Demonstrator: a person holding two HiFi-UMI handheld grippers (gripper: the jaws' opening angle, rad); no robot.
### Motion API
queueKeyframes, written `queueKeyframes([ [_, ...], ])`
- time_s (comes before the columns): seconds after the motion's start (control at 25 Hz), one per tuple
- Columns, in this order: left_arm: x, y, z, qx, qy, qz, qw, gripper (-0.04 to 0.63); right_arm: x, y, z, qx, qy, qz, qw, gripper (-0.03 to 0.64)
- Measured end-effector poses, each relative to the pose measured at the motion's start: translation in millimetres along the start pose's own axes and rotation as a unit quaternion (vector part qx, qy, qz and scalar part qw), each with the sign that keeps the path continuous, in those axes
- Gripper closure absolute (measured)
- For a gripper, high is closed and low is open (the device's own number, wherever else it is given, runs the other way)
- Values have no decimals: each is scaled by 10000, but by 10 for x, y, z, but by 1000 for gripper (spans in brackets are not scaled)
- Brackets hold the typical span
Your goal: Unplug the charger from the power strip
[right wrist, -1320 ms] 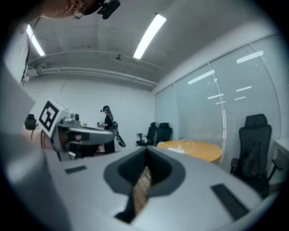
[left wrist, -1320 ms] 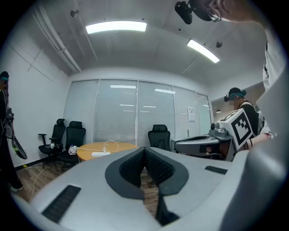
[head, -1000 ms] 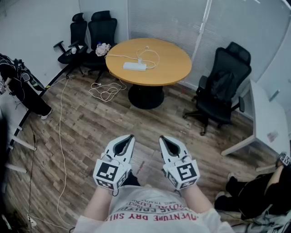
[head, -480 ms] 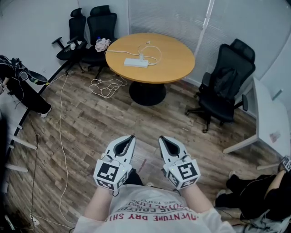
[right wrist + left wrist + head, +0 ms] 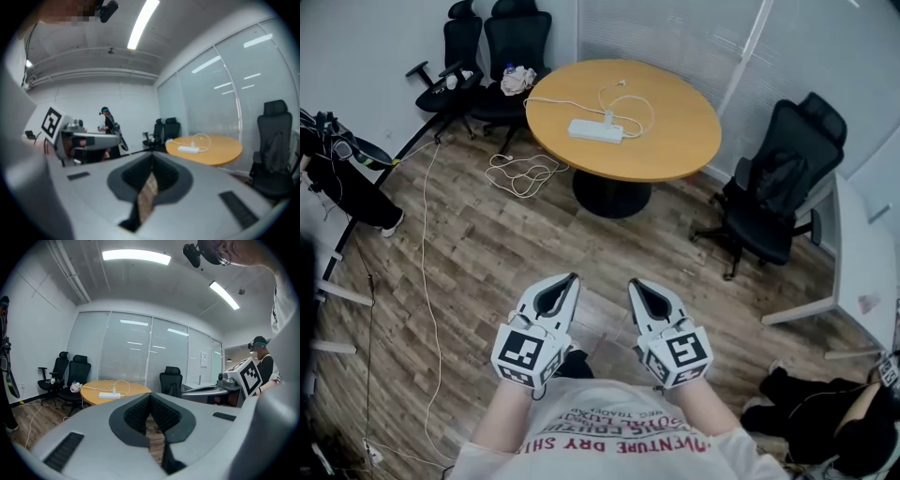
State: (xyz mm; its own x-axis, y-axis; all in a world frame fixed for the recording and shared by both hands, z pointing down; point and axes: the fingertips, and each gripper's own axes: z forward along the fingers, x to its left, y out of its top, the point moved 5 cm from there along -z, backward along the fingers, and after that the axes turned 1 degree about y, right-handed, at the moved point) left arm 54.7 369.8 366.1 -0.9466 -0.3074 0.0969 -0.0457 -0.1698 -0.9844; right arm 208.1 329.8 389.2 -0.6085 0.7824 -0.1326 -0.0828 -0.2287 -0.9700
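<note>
Charger (image 5: 607, 117): is standing plugged into the top of the power strip (image 5: 596, 130), with its thin white cable (image 5: 630, 97) looping across the desktop behind it.
Power strip: is lying flat on the round wooden desk (image 5: 675, 141), toward the desk's left half in the head view. In the left gripper view it is showing as a white bar (image 5: 107, 395) on the desk (image 5: 133, 389) straight ahead.
Left gripper (image 5: 571, 280): is being held low in front of the person's body, well apart from the desk. It is pointing toward the desk, with its jaws pressed together and nothing between them.
Right gripper (image 5: 632, 283): is hanging just beside the left one, also facing the desk. Its jaws are meeting at the tips and gripping nothing.
Floor cable (image 5: 520, 174): is lying in a loose white coil on the wooden floor (image 5: 487, 253) near the desk's base.
Office chair (image 5: 769, 202): is standing to the right of the desk, black and unoccupied.
Two more chairs (image 5: 492, 42): are standing against the far wall, left of the desk.
</note>
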Motion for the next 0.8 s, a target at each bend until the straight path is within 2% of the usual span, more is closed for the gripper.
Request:
queueKeyframes([
  [0.24, 693, 201, 181, -67, 17, -59, 10000, 561, -71, 229, 653, 83, -191, -69, 9998, 588],
  [0.48, 1130, 160, 376, 2, 16, -219, 9998, 561, -106, 369, 1121, 59, -186, -310, 9993, 588],
  [0.6, 1271, 130, 566, 31, 45, -250, 9997, 561, -260, 356, 1339, 120, -134, -326, 9993, 588],
  [0.8, 1548, 153, 1076, 17, 300, -248, 9992, 561, -751, 397, 1788, 89, -7, -318, 9995, 588],
])
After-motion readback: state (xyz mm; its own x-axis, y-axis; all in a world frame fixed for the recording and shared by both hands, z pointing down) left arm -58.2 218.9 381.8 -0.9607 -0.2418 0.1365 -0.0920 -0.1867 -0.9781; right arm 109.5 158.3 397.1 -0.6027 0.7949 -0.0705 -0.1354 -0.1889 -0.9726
